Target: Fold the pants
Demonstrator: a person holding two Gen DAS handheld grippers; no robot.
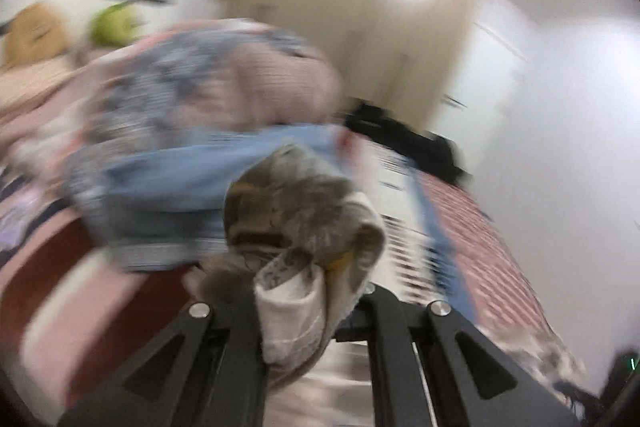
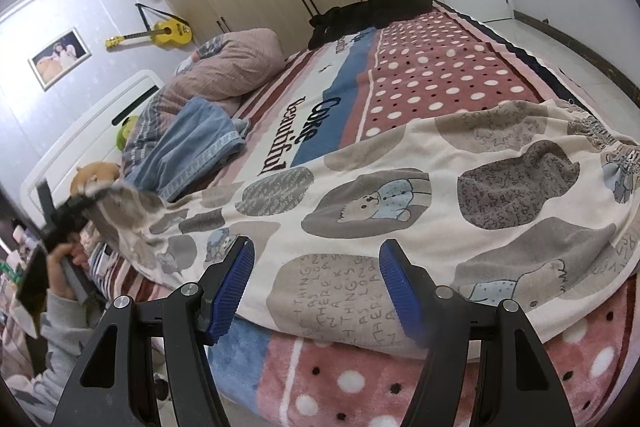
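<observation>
Cream fleece pants printed with grey patches and little bears (image 2: 400, 195) lie spread across a bed covered by a pink blanket with white polka dots (image 2: 440, 75); their gathered waistband sits at the right of the right wrist view.

The main risk is the lifted end slipping free. The left gripper (image 1: 304, 267) pinches only a small bunched wad of the cloth, and if that wad slides out the leg would likely drop in a heap and the fold would start crooked. A pair of folded blue jeans (image 2: 192, 151) lies near that end, beside a striped pink pillow (image 2: 236, 67), and the raised fabric could drag across them.

The left gripper's black jaws are clamped tight on that bunch, held off the bed at the far left of the right wrist view.

The right gripper (image 2: 316, 287) stands parted, its blue ribbed pads (image 2: 232, 291) hovering just above the near edge of the pants, gripping nothing; whether they brush the cloth cannot be told.
</observation>
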